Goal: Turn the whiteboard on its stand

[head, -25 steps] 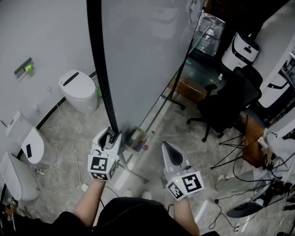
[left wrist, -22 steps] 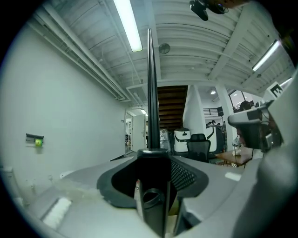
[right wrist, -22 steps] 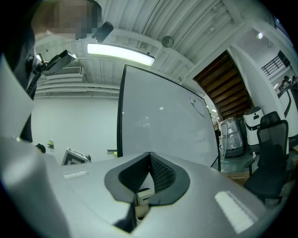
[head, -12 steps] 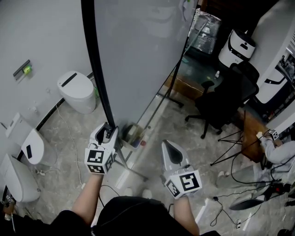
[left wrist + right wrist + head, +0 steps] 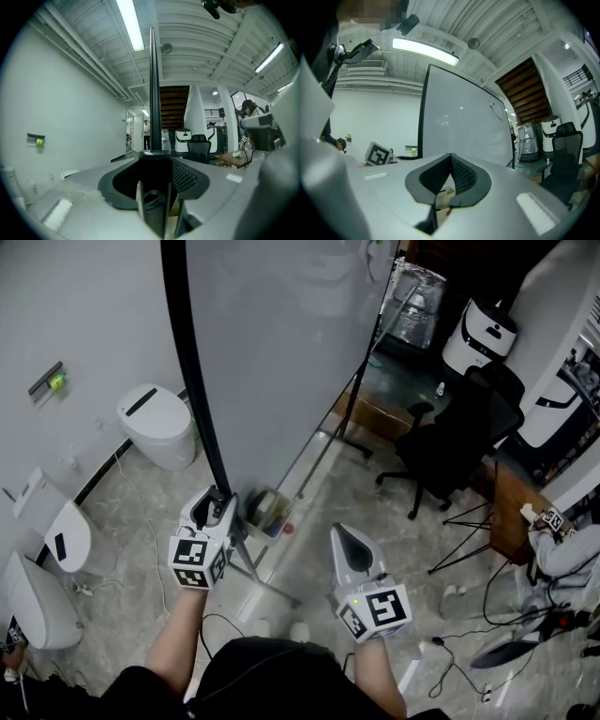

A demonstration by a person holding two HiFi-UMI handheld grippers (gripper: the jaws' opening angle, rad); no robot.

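Left gripper (image 5: pixel 217 502): jaws clamped on the black side frame (image 5: pixel 192 381) of the whiteboard (image 5: pixel 281 352), near its lower corner. Right gripper (image 5: pixel 345 542): jaws together, empty, clear of the board. Whiteboard: upright on its stand (image 5: pixel 356 448), frame vertical; the left gripper view shows it edge-on, the right gripper view its blank face.

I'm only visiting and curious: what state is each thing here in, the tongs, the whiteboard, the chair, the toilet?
Whiteboard: upright, black side edge gripped.
Left tongs: clamped on that edge.
Right tongs: shut, empty.
Office chair: upright, unoccupied.
Toilet nearest the whiteboard: lid down.
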